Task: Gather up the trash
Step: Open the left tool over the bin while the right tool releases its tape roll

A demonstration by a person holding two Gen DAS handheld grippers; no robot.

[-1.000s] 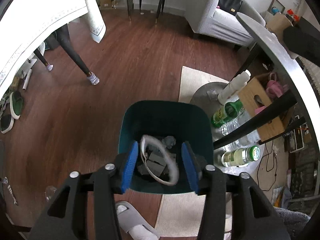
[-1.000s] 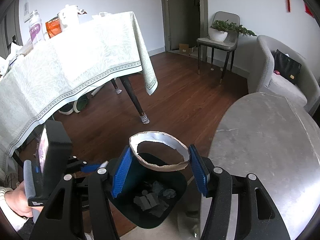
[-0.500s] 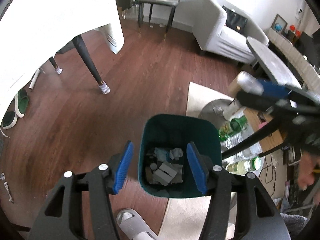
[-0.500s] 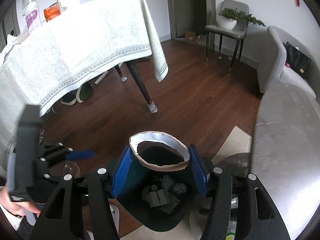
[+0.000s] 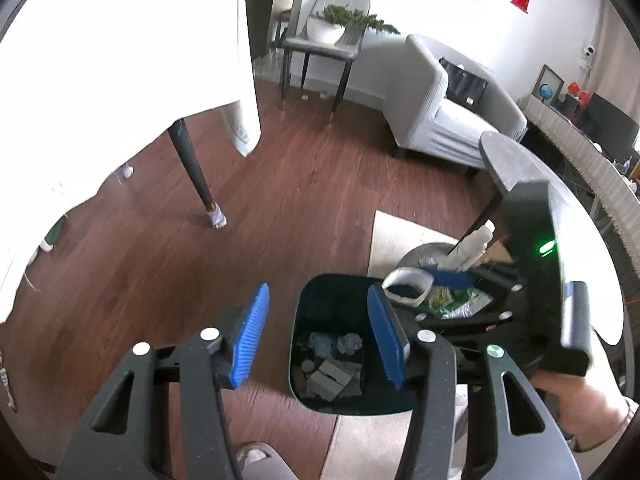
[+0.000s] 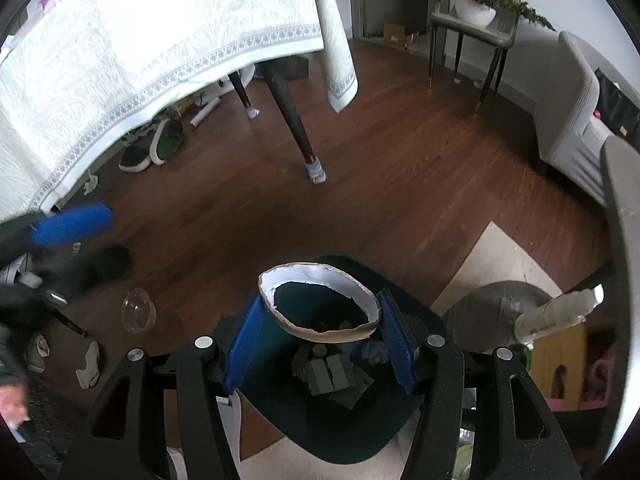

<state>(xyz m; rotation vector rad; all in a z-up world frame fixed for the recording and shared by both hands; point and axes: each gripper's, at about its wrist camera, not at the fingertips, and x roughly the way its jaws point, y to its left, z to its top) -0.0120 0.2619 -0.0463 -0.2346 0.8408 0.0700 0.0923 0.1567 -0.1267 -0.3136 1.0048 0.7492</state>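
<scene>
Dark green bin [image 6: 404, 420], blue fingers [image 6: 244, 344], white-lined torn cup [image 6: 320, 308]

floor [image 6: 420, 200]: glossy brown wood
bin [image 5: 316, 300]: smooth dark-green plastic
ring [image 6: 320, 330]: torn paper
tablecloth [image 6: 160, 32]: patterned cloth

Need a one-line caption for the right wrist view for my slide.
Right gripper holds a torn paper ring above the dark green trash bin, scraps visible inside.

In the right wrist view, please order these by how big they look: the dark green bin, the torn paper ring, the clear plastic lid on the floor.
1. Dark green bin, clearly largest.
2. Torn paper ring, though it is nearer the camera, which enlarges it.
3. Clear plastic lid, smallest.
</scene>
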